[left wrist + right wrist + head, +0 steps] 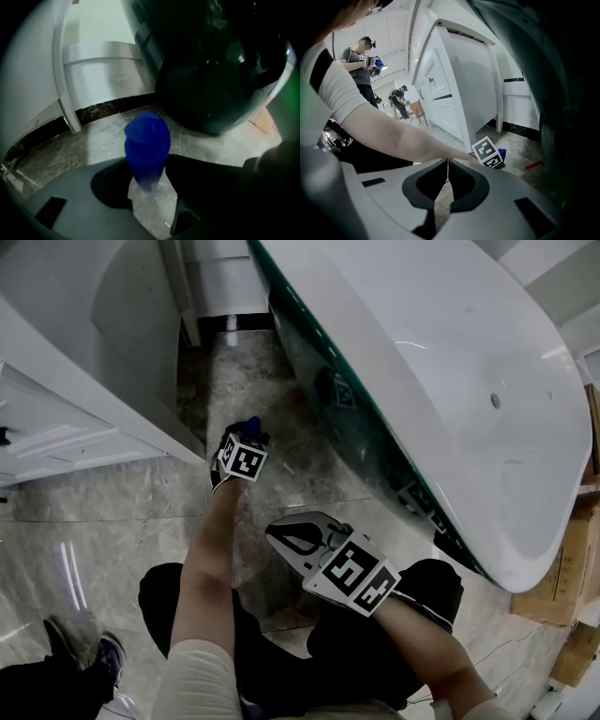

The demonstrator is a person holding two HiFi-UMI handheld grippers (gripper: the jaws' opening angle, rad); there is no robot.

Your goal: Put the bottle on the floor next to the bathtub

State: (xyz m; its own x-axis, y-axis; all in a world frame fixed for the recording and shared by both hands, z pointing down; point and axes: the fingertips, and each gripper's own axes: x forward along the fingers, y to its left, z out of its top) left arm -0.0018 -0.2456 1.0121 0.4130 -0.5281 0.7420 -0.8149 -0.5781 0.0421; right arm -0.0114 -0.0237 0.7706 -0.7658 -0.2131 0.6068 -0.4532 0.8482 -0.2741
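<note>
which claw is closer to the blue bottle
Left. The left claw has the bottle between its open jaws, by the bathtub. The right claw is shut and sits further back, clear of it.

Between the jaws of the left gripper [149, 171] stands the bottle [147, 140]; beyond, a narrow floor [101, 138] strip runs free, bathtub [211, 70] close on their right, white cabinet [103, 362] on their left.
</note>
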